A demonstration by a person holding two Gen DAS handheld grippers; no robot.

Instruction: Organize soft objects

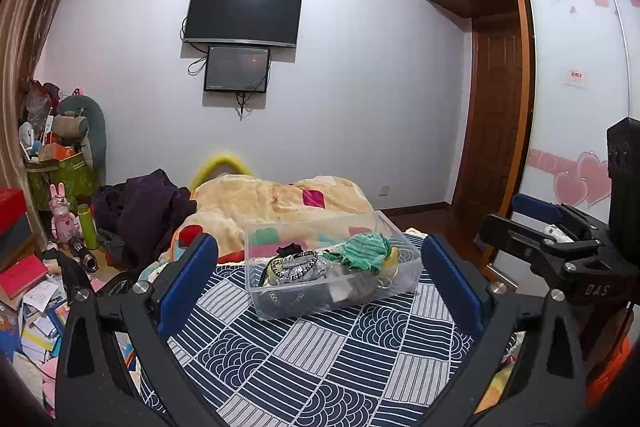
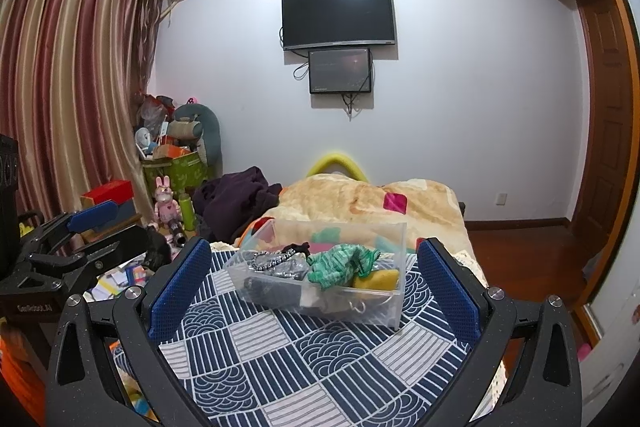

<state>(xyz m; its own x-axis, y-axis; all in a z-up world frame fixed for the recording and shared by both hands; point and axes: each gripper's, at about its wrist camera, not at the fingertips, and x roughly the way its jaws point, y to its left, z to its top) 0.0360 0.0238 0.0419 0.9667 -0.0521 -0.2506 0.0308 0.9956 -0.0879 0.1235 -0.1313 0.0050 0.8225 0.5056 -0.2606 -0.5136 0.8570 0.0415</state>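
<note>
Over by the curtained left side of the room, a heap of clutter [image 2: 172,143] with a pink rabbit toy [image 2: 166,205] sits beside the bed, and a dark purple garment [image 2: 236,199] lies bunched at the bed's far left corner. The left gripper [image 1: 320,267] hovers above the near end of the bed [image 1: 320,355], its blue fingers [image 1: 188,279] spread wide with nothing between them. Straight ahead of it, in the middle of the navy-and-white patterned bedspread, rests a clear plastic bin [image 1: 332,303]. Inside the bin, at its left, lie a black-and-white braided band [image 1: 294,263] and a small black piece [image 1: 292,249]; to their right a green knitted cloth [image 1: 364,251] is draped over something yellow [image 2: 376,279]. Behind the bin a tan fleece blanket [image 1: 280,199] is piled toward the far edge of the bed. The right gripper [image 2: 316,279] is held just beside the left one, also above the bed's near end, its fingers [image 2: 450,291] likewise wide apart and holding nothing, with the bin in front of them. On the far wall hang a television [image 1: 244,13] and a smaller screen [image 1: 237,69] below it, and a wooden wardrobe [image 1: 496,87] stands at the right.
</note>
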